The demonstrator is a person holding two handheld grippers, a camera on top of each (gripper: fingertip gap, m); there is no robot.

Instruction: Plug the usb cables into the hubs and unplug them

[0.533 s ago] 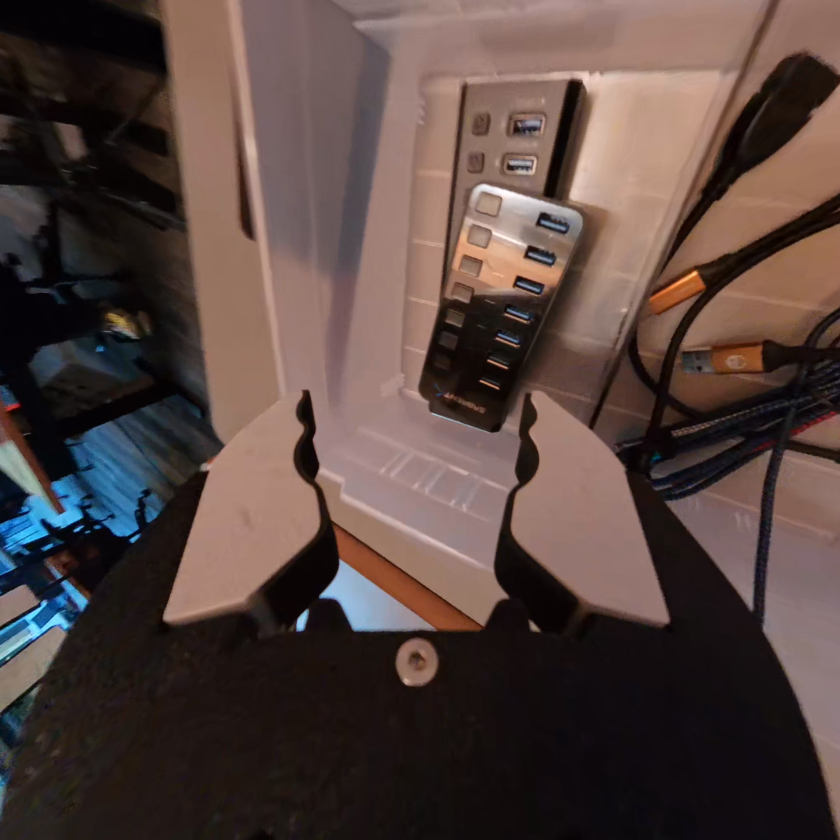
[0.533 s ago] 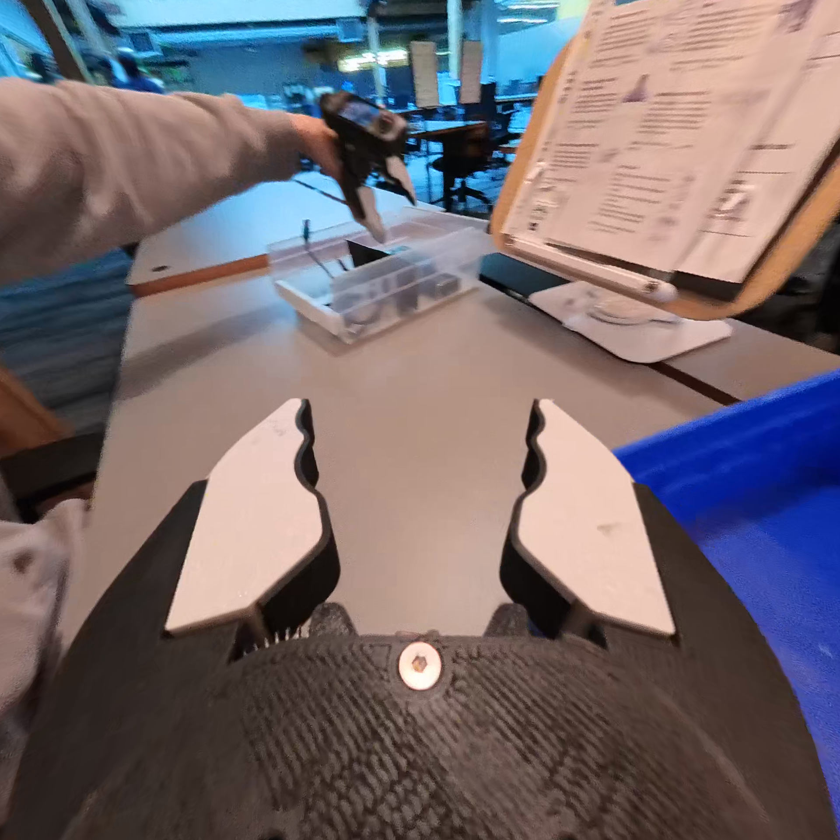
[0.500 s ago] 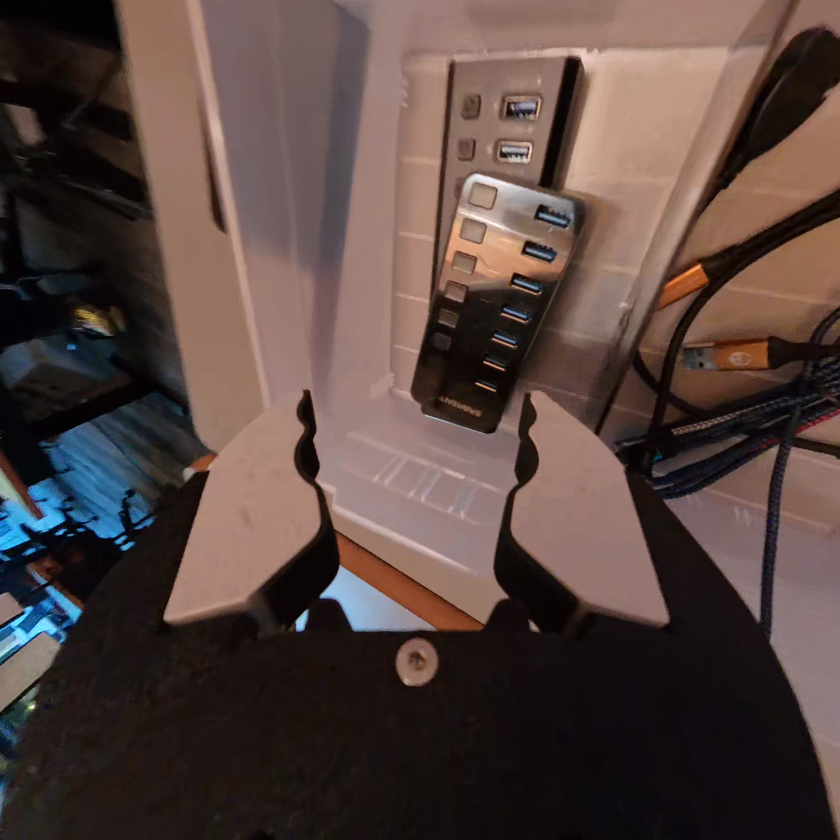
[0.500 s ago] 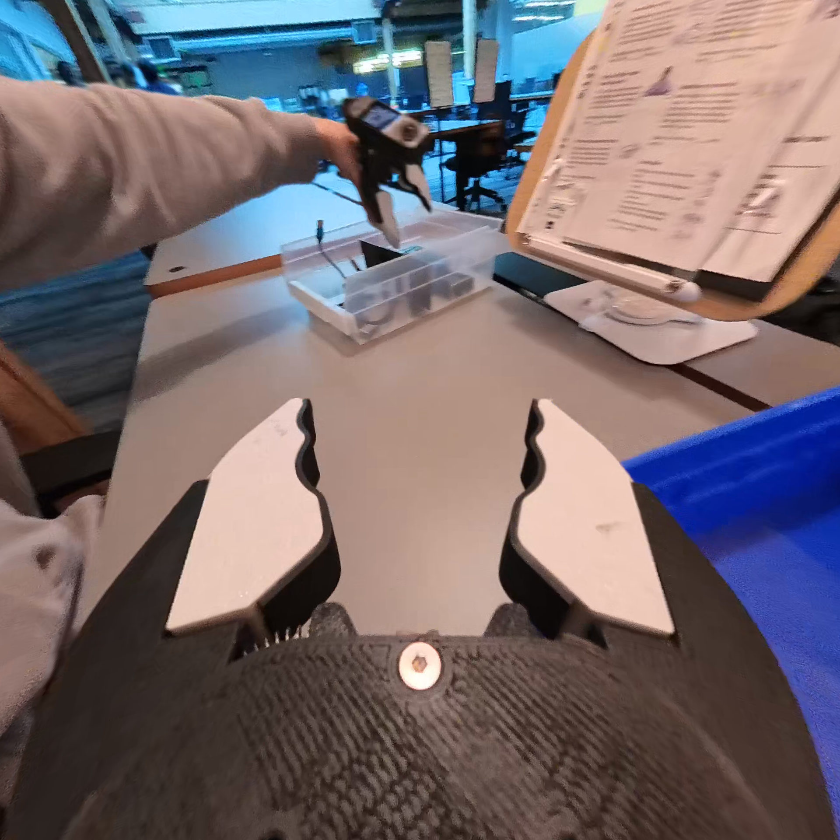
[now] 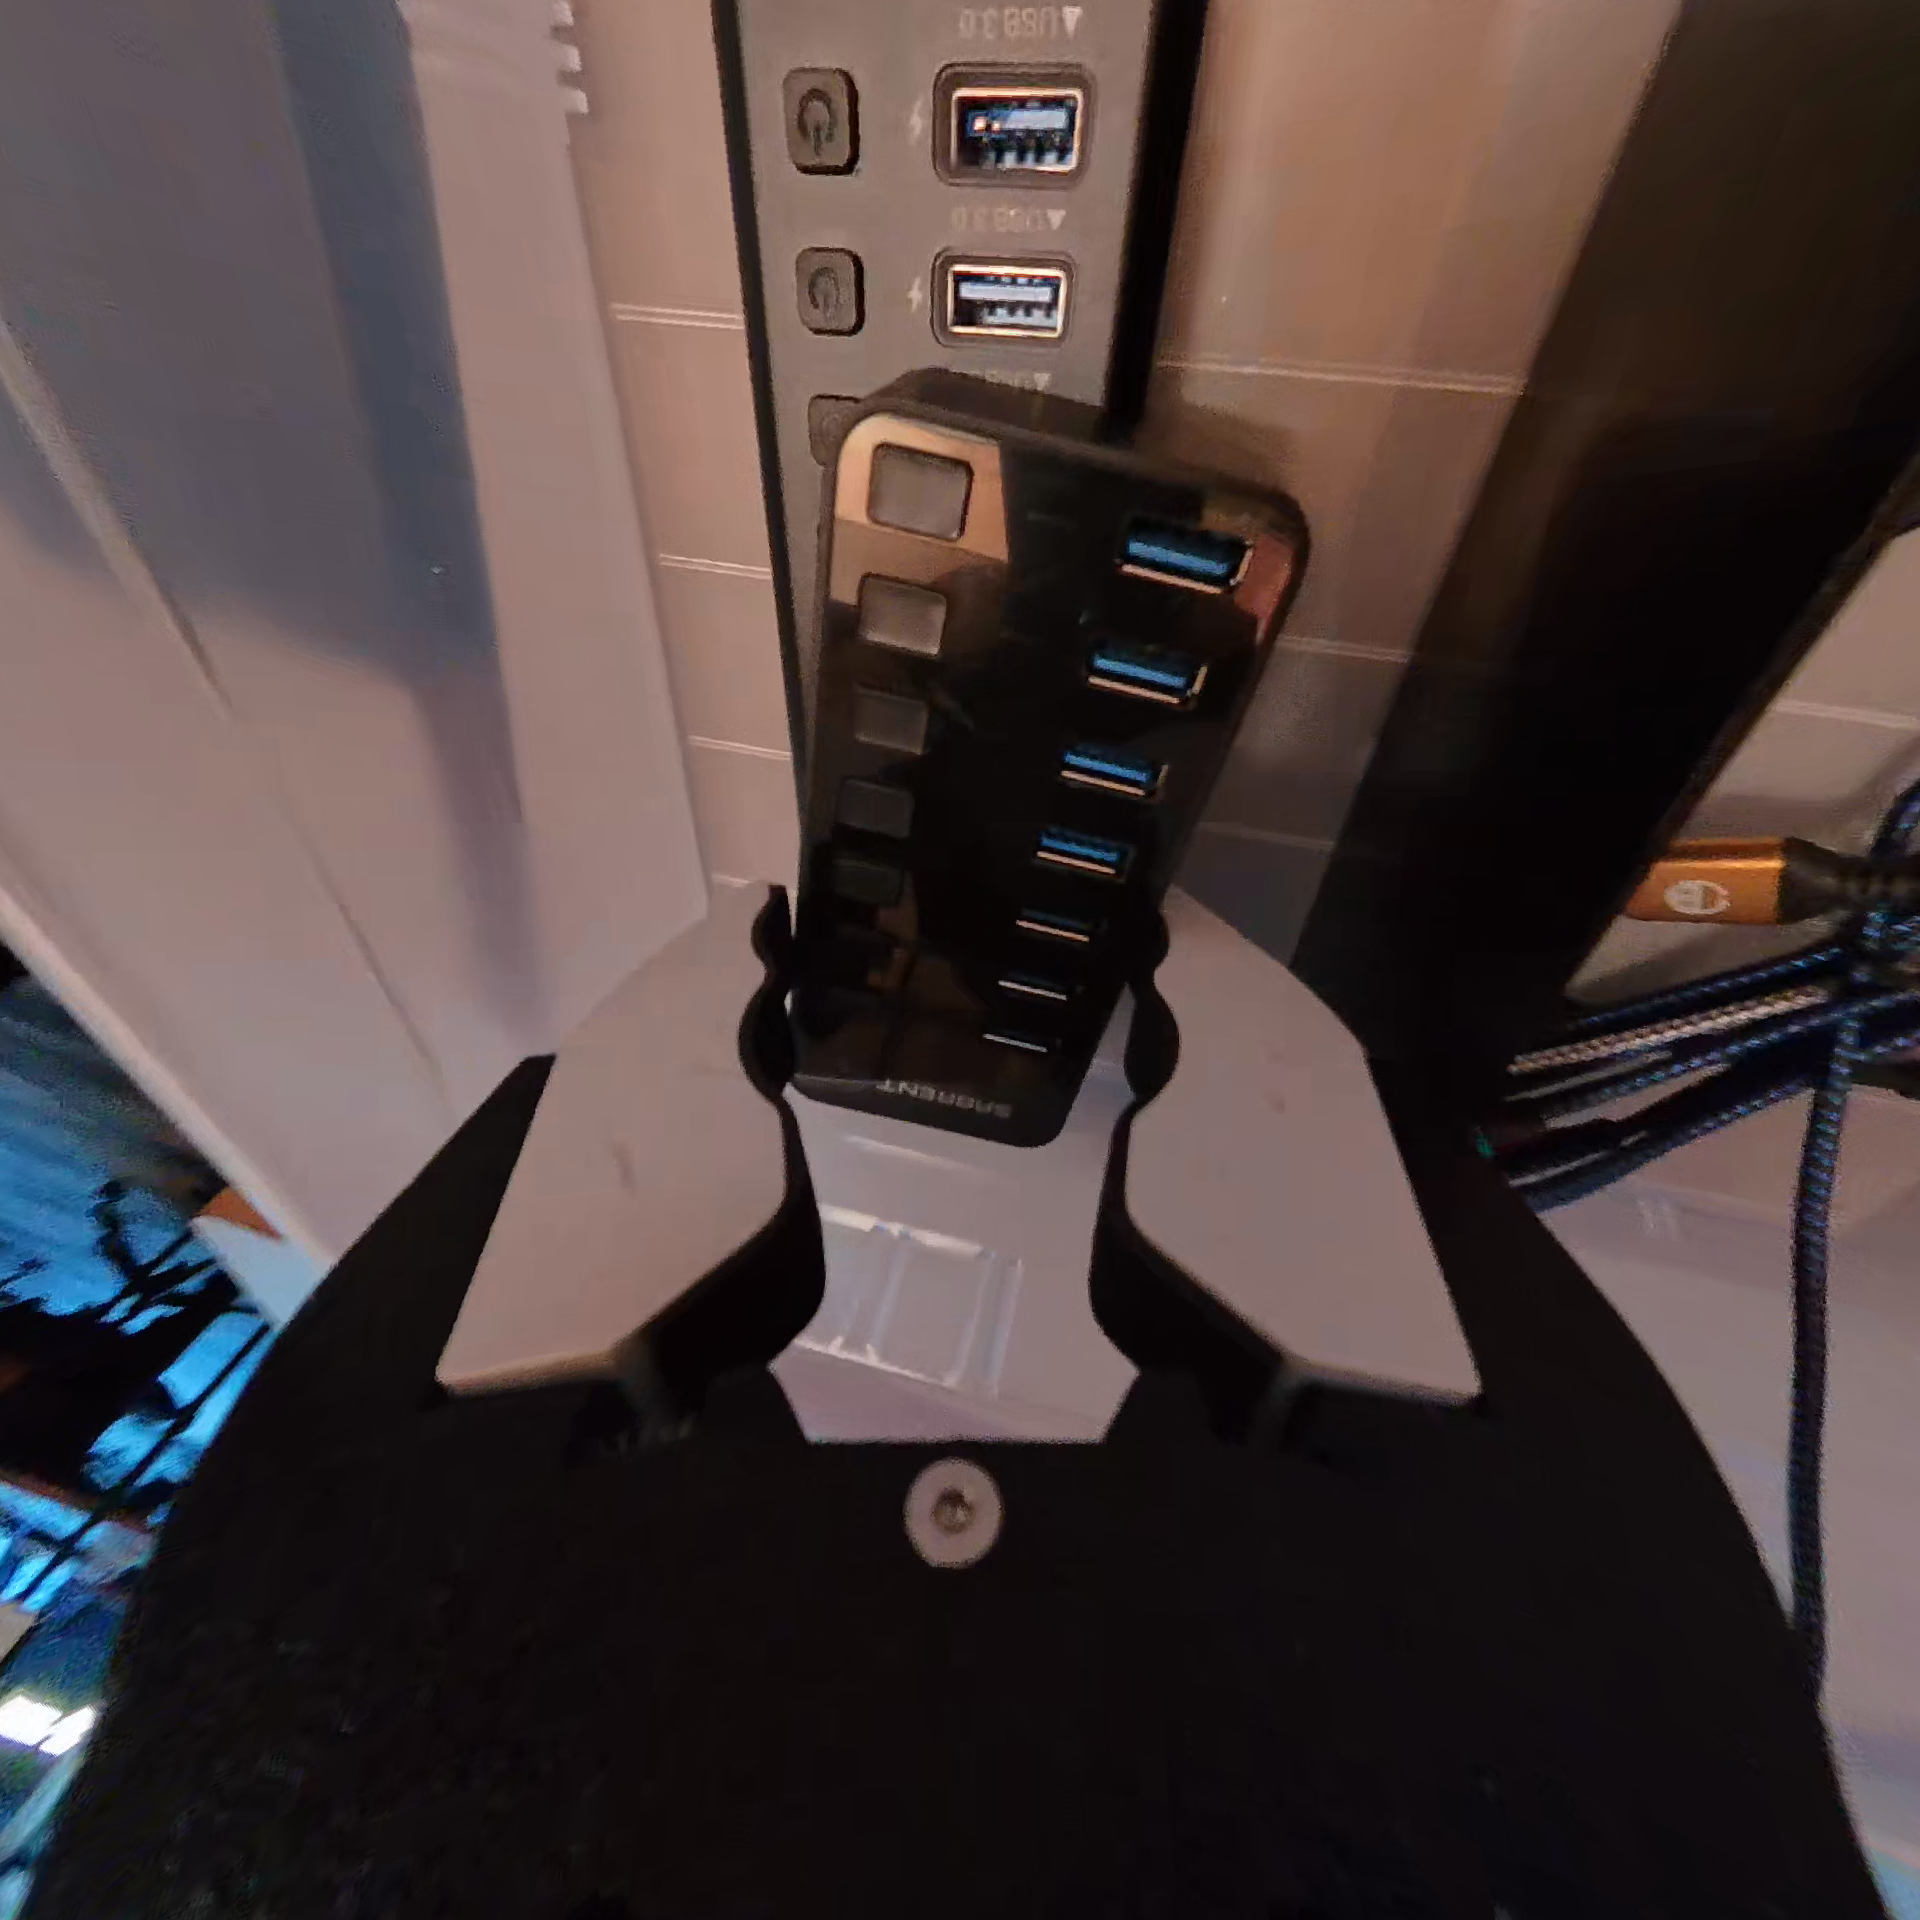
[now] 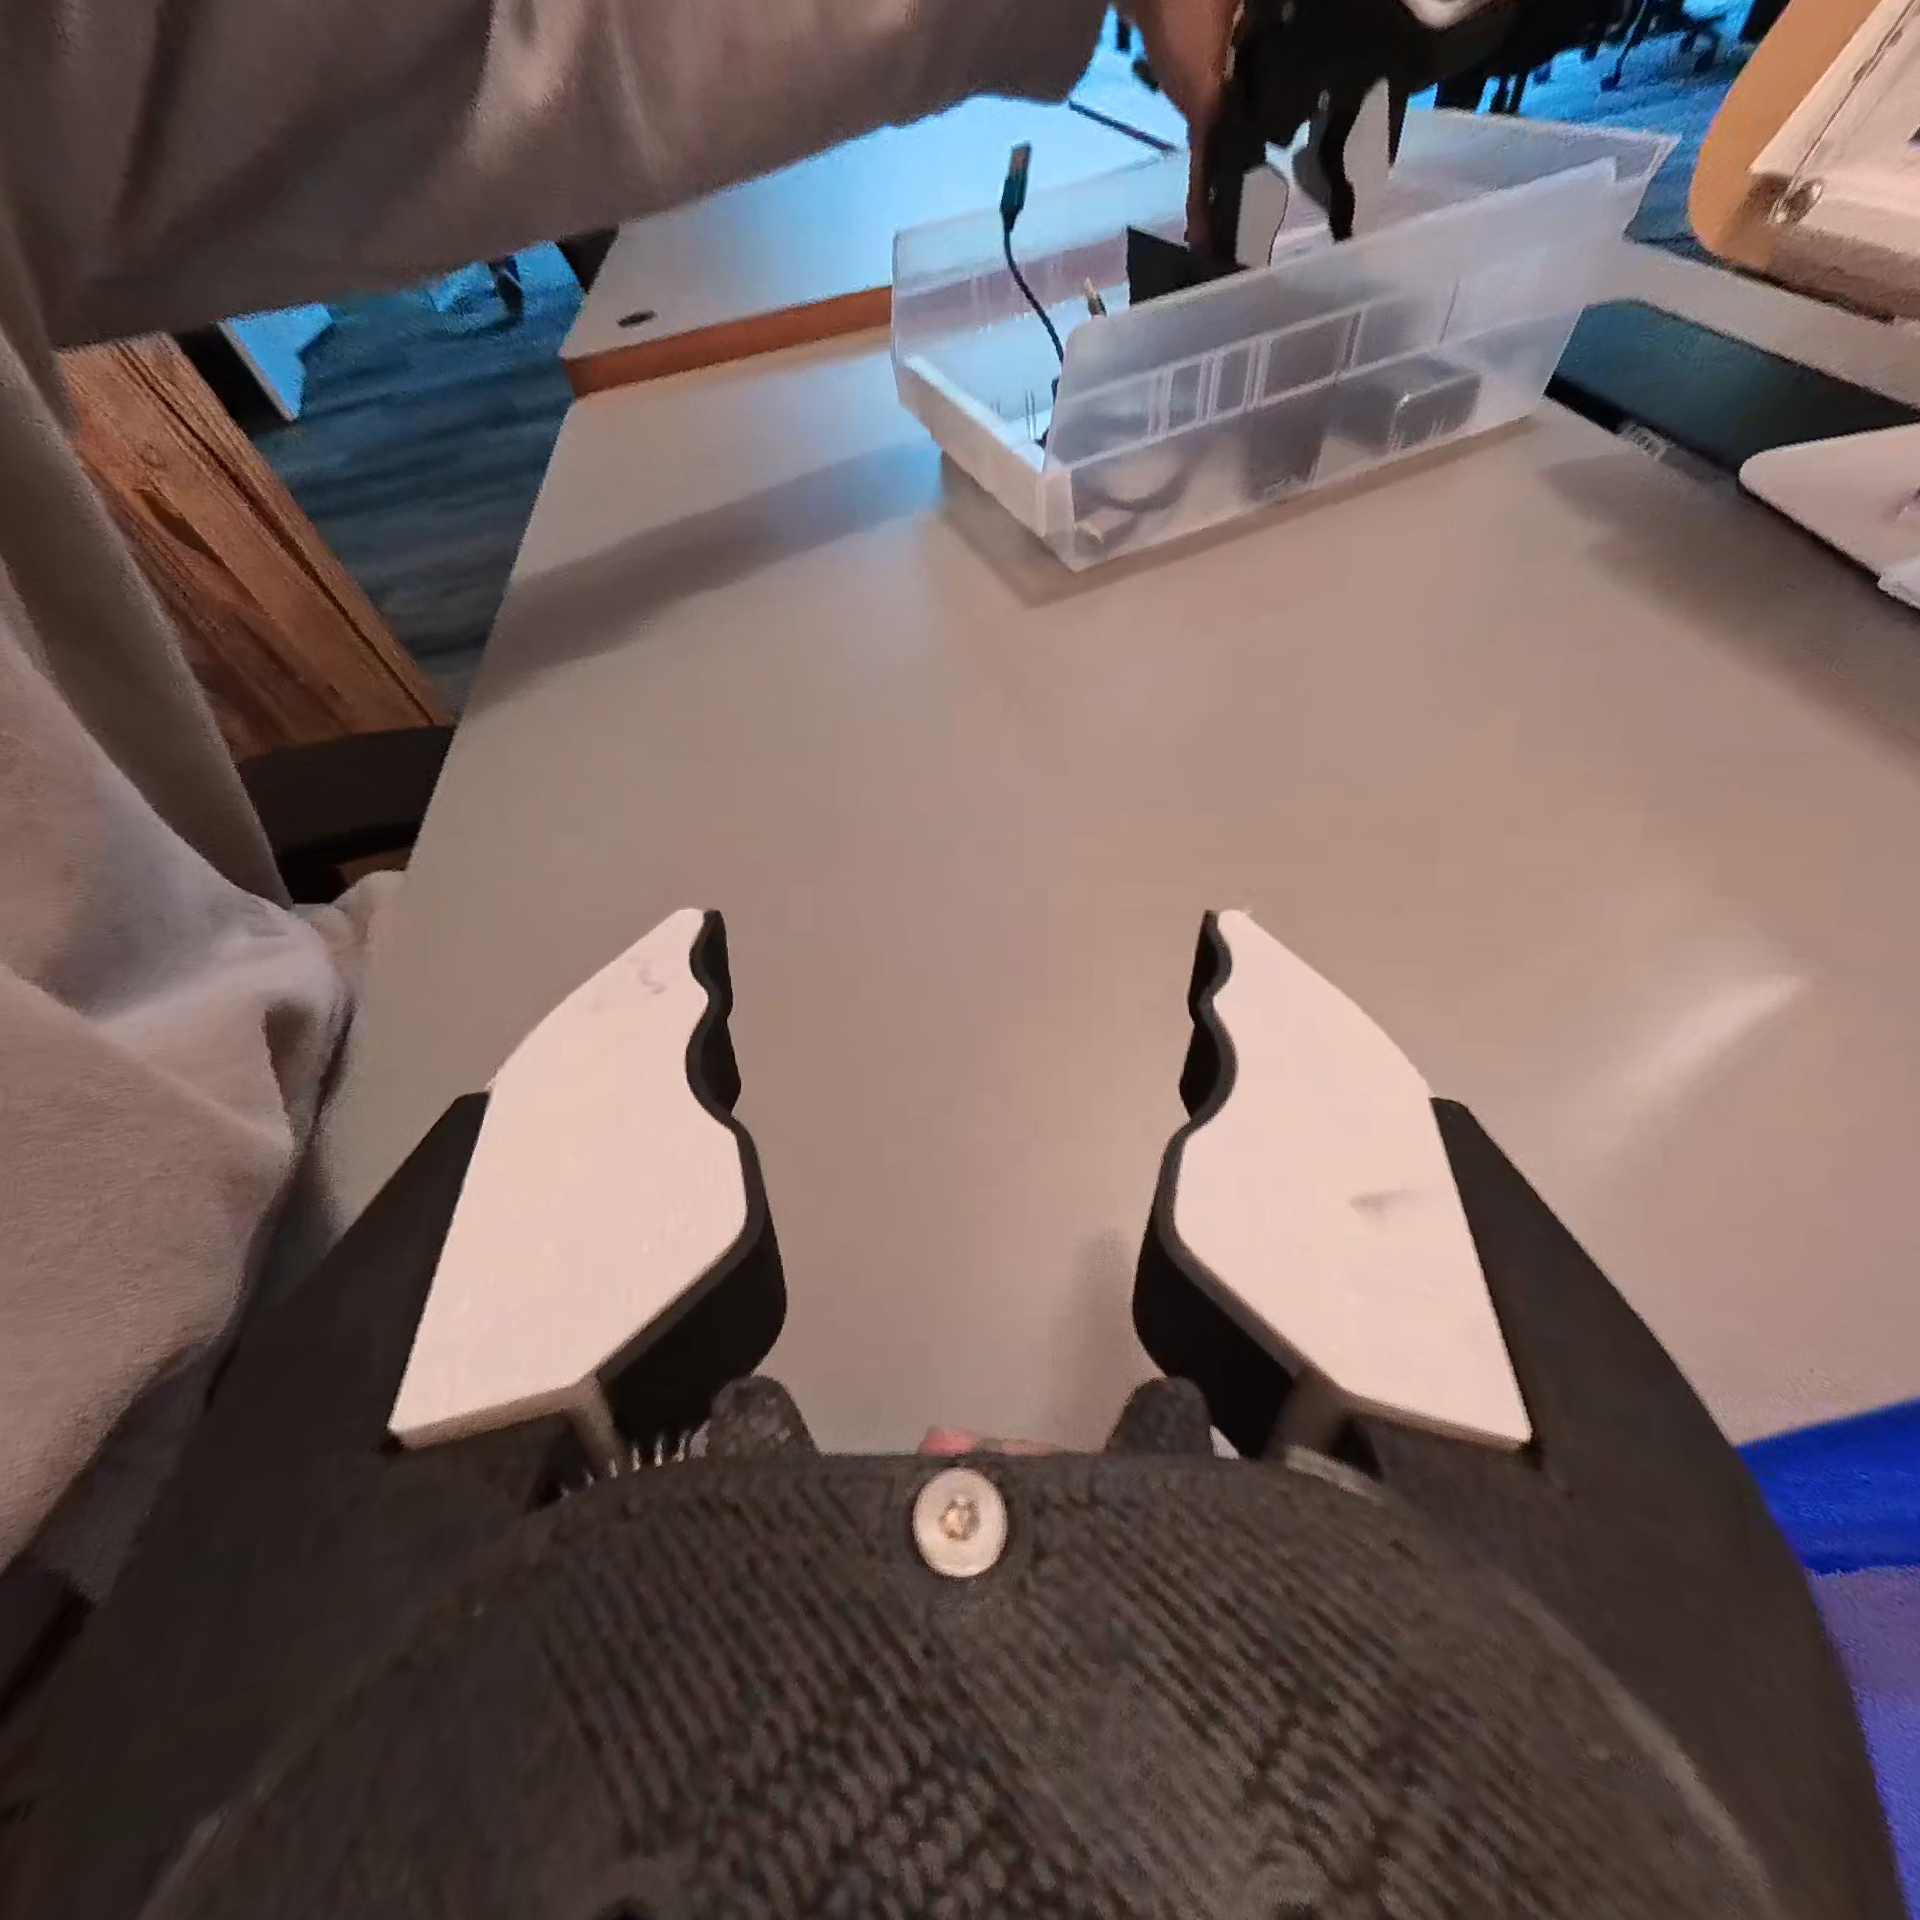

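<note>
left wrist view: left gripper (image 5: 956, 987) clamped across the near end of the glossy black hub (image 5: 1039, 748) inside the clear bin (image 5: 914, 1309) — rigid, light, likely slick; grip the side edges, clear of ports | right wrist view: right gripper (image 6: 961, 1023) spread, empty over the table (image 6: 1039, 748) — cables (image 6: 1029, 270) in the far bin.

Glossy black USB hub (image 5: 1039, 769), centre of left wrist frame: column of blue ports down right side, square buttons down left, all visible ports empty; lies atop longer grey hub (image 5: 956, 197), two empty ports showing at top centre. Braided USB cables (image 5: 1704, 1049) bundled at right edge, gold-shelled plug (image 5: 1704, 894) loose, unplugged.
</note>
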